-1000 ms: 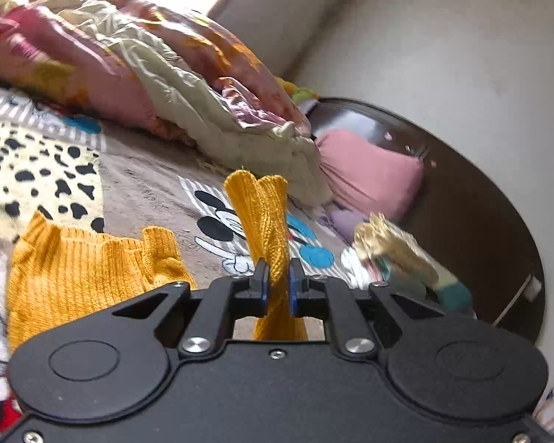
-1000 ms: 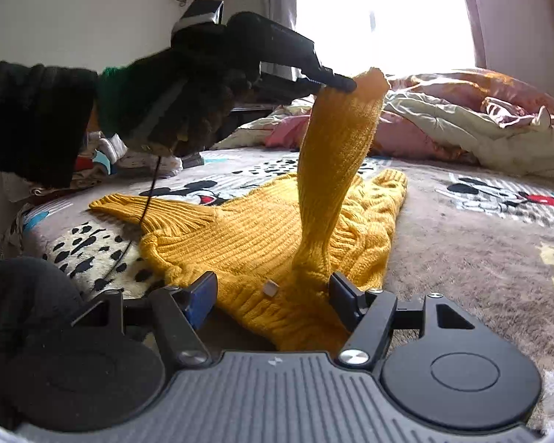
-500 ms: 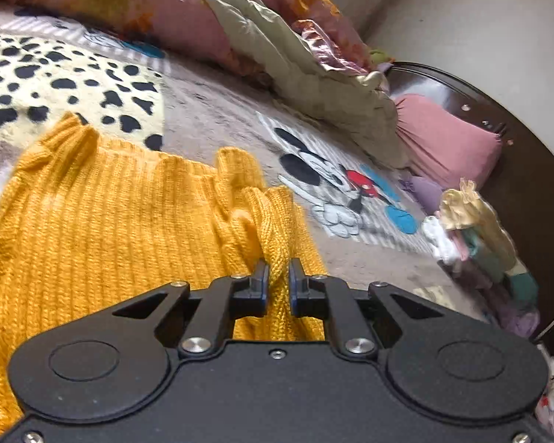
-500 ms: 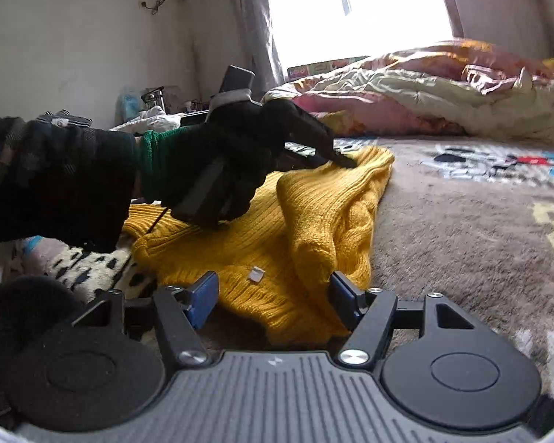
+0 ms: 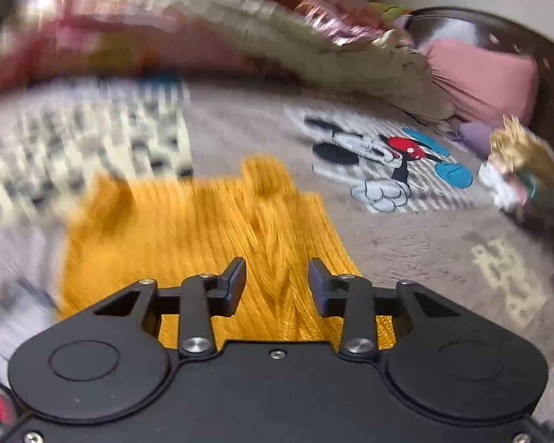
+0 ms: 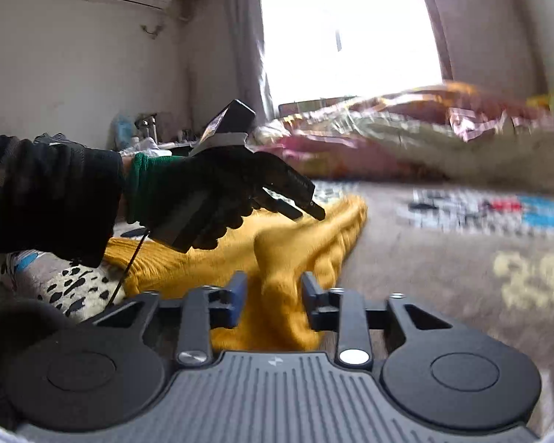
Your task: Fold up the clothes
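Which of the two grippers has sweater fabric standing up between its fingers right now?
The right gripper: a raised fold of the yellow sweater bulges between its open fingers. The left gripper is open above flat knit.

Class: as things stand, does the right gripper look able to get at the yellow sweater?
Probably yes. The right gripper is open, a raised fold of the yellow sweater lies right at its fingers, and nothing shows between them.
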Available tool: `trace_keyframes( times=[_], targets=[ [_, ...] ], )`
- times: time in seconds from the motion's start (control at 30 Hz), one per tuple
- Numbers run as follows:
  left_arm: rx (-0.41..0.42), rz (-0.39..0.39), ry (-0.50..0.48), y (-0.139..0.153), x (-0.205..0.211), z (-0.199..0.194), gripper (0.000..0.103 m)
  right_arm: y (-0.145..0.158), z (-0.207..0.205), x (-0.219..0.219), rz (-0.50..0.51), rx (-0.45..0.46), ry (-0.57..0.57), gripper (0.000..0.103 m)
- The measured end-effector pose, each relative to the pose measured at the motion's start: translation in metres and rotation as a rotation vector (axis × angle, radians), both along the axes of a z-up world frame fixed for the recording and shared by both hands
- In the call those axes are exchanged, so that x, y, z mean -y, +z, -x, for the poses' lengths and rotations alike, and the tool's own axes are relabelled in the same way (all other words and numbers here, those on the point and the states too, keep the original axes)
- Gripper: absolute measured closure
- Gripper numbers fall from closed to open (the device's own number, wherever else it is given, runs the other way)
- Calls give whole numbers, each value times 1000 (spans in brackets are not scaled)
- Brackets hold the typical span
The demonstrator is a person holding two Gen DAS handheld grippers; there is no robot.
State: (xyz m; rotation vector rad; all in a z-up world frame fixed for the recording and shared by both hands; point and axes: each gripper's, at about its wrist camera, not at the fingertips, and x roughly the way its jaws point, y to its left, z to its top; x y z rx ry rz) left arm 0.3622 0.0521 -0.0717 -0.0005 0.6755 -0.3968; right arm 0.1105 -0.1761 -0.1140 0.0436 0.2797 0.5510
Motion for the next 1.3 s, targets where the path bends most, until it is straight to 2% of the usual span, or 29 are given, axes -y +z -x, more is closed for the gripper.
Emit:
trace_keyframes(
  times=[0.1,0.2,0.4,0.47,0.53,0.57,0.67,0.77,0.87,0.93,0.97,1.1,1.13,1.2,1.3],
  targets=[
    [74,-103,-72,7,6,15,68,7,-13,-10,25,22,15,81],
    [102,-161,-151,3,12,18,68,11,-31,-22,43,30,27,81],
    [154,-164,-229,-7,31,-10,69,6,-66,-38,75,-38,32,81],
    [132,-167,-236,-14,35,-26,70,-7,-78,-41,93,-115,25,82],
    [55,-203,-230,-32,39,-43,71,-26,-89,-35,59,-210,24,83],
    [36,-211,-234,-43,40,-49,70,-31,-89,-29,19,-212,28,84],
    [2,-177,-218,-43,39,-59,69,-31,-89,-31,27,-216,30,84],
    [10,-205,-217,-42,42,-55,69,-35,-90,-34,41,-215,37,84],
    [-8,-266,-214,-24,51,-51,68,-27,-88,-38,77,-225,45,84],
    [2,-227,-171,-6,42,-37,64,-10,-75,-38,105,-197,46,81],
    [15,-192,-150,2,33,-27,60,-2,-65,-33,82,-177,64,81],
    [20,-103,-46,18,-13,21,61,8,-28,-29,124,-137,59,80],
    [23,-62,-48,20,-20,36,61,6,-23,-29,123,-146,61,80],
    [51,-16,-68,22,-26,64,72,1,-13,-30,112,-174,57,80],
    [75,50,-130,11,-16,93,76,-2,-1,-36,82,-210,65,80]
  ],
)
